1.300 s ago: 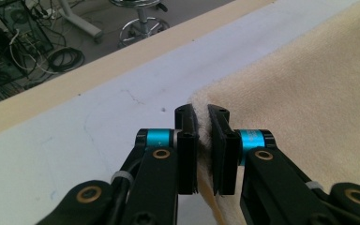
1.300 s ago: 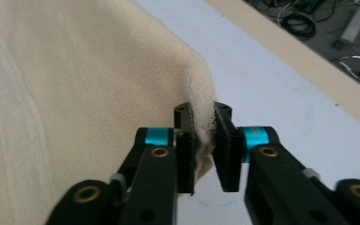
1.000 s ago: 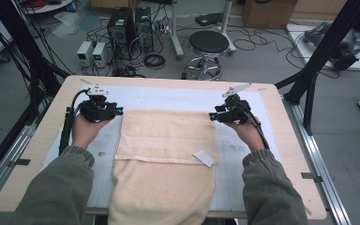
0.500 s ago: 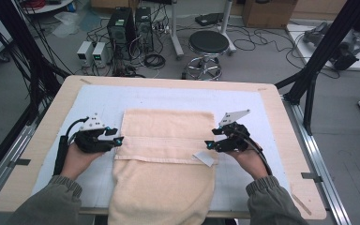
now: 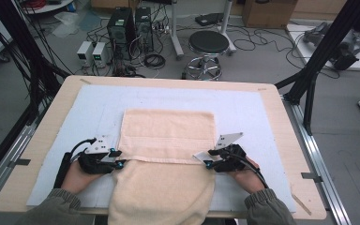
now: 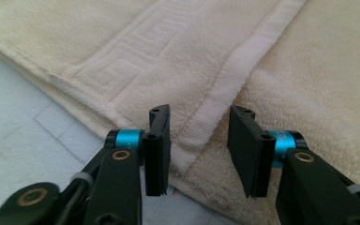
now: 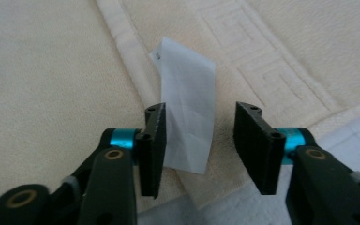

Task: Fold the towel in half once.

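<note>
Towel (image 5: 168, 140) lies folded at table (image 5: 281, 105) centre in the high view, its near part hanging past the 6 o'clock edge and cut off. Left gripper (image 5: 117, 158) sits at the fold's 9 o'clock end, right gripper (image 5: 206, 160) at 3 o'clock, likely just laying the flap down.

Left gripper view: jaws apart, having just been closing, hem band (image 6: 225, 84) between but unpinched.

Right gripper view: jaws apart, also just been closing, white label (image 7: 187, 108) between them, contact hard to tell; print unreadable.
</note>
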